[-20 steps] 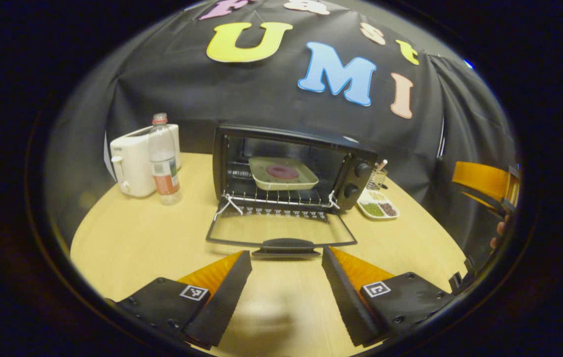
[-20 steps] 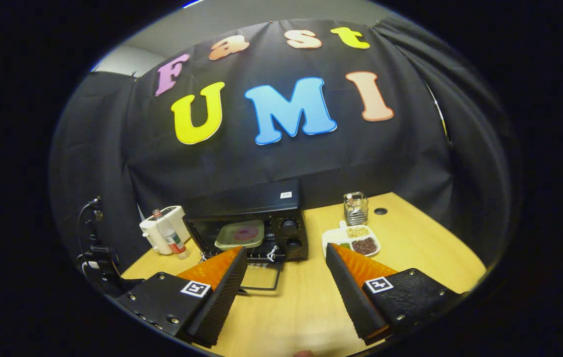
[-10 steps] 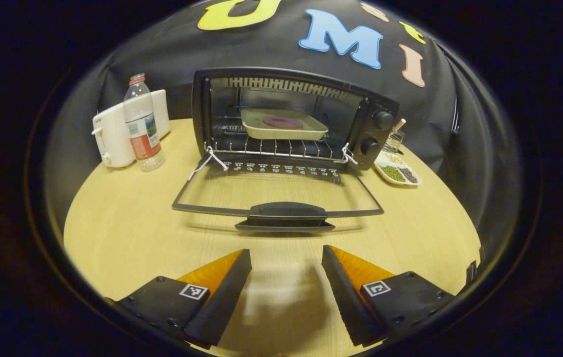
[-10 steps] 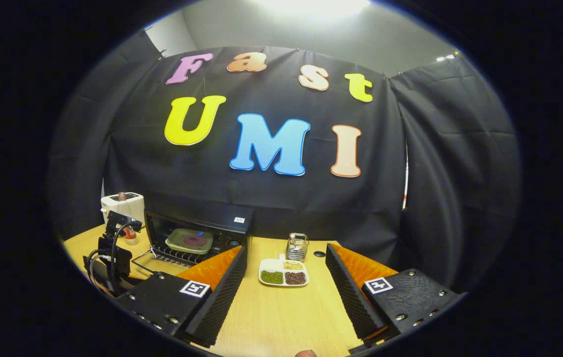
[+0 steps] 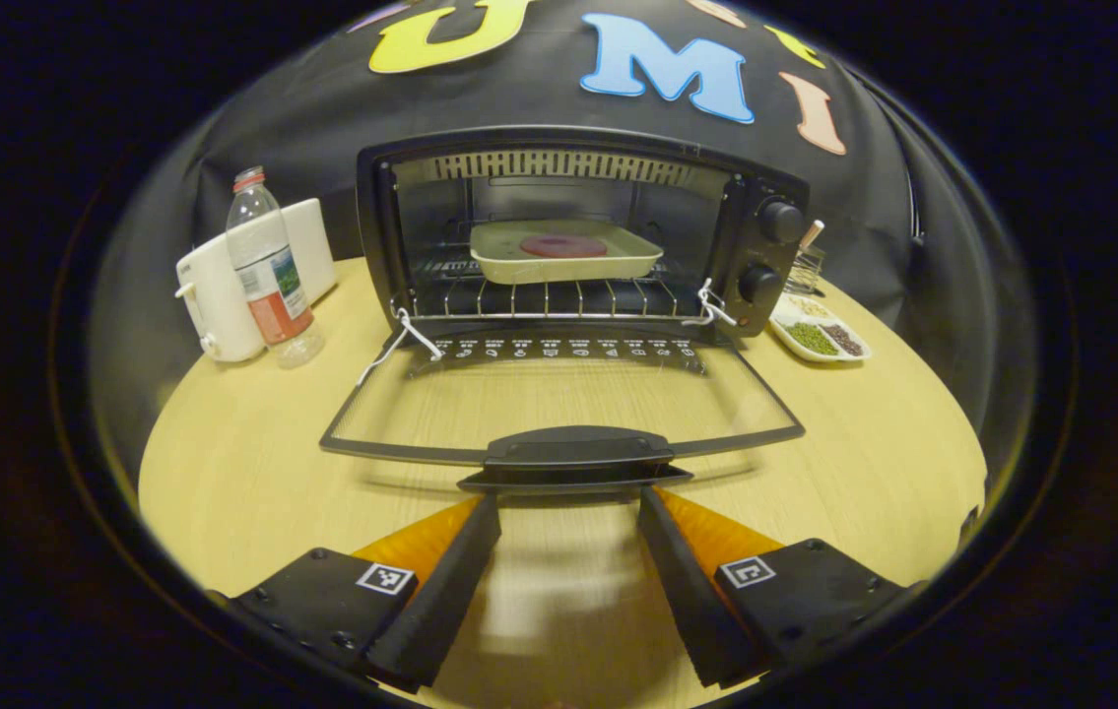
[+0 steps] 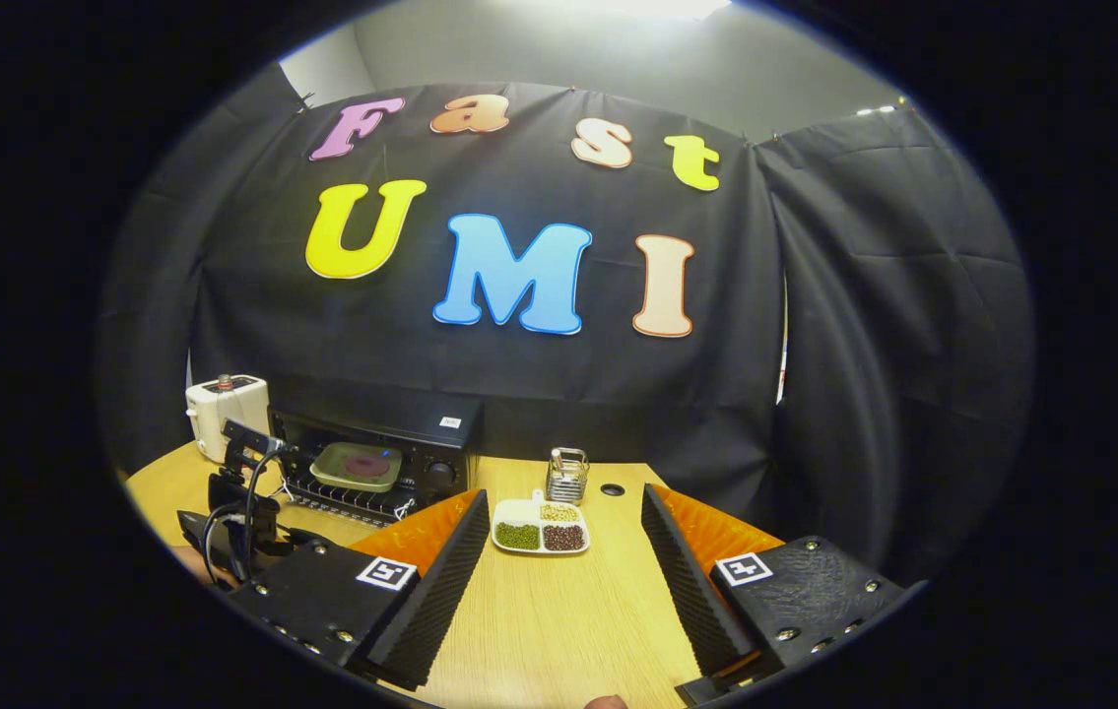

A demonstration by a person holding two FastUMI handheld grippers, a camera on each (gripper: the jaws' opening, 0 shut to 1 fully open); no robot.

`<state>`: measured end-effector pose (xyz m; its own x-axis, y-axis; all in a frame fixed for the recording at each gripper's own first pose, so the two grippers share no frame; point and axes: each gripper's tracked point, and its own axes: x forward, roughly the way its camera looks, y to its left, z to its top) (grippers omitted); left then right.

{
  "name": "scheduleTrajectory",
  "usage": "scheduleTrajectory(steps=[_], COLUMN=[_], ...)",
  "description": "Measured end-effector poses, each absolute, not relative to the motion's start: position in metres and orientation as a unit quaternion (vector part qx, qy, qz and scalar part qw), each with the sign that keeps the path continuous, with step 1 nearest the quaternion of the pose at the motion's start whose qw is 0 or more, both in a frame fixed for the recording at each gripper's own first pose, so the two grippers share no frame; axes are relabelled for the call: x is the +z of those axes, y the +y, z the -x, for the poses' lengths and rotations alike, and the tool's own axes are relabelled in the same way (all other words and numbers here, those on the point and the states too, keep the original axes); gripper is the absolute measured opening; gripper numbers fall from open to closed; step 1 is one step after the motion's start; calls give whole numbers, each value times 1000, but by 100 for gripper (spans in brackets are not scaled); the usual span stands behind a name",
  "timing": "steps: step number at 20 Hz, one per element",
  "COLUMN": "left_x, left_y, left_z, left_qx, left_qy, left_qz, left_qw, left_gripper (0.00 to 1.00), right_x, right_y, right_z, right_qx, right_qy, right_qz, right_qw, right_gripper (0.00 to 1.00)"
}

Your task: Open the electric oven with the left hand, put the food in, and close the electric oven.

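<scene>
Gaping left gripper (image 5: 568, 502) faces door handle (image 5: 573, 448) — right gripper (image 6: 563, 502), unclenched, faces snack tray (image 6: 539, 537).

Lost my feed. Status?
Left gripper open, at door handle. Right gripper open, idle. Oven door down, food tray on rack.

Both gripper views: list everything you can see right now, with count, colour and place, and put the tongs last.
Electric oven: one, black, back centre of the table, door folded down flat.
Door handle: one, black, just ahead of the left tongs.
Baking tray: one, cream with a red round food, on the oven rack.
Toaster: one, white, left of the oven.
Water bottle: one, clear with a red cap, in front of the toaster.
Divided dish: one, white, holding green, brown and pale grains, right of the oven.
Wire holder: one, metal, behind the dish.
Table: one, light wood.
Left tongs: open, empty.
Right tongs: open, empty.
</scene>
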<state>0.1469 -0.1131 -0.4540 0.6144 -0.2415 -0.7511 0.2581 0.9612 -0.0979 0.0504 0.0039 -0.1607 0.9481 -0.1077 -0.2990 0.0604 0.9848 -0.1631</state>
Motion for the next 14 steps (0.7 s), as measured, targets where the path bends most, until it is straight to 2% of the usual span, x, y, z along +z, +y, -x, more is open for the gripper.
scheduleTrajectory(steps=[2,3,5,8,12,14], left_x=[-451,-446,-432,-410,-391,-382], left_y=[-113,-113,-113,-112,-113,-113], left_z=[-146,-148,-151,-159,-167,-172], left_qx=[-137,-138,-138,-132,-135,-139], left_qy=[416,412,397,380,365,353], left_qz=[-8,-8,-6,13,26,23], left_qw=[899,901,907,915,921,925], left_gripper=[100,96,100,97,100,96], right_x=[-160,-161,-162,-165,-168,-168], right_y=[7,7,13,19,25,26], right_z=[-53,-54,-55,-57,-58,-58], right_qx=[-36,-33,-25,-13,-5,-5], right_qy=[154,154,154,157,159,160], right_qz=[74,74,69,68,73,73], right_qw=[985,985,985,985,985,984], right_gripper=[95,95,95,95,95,95])
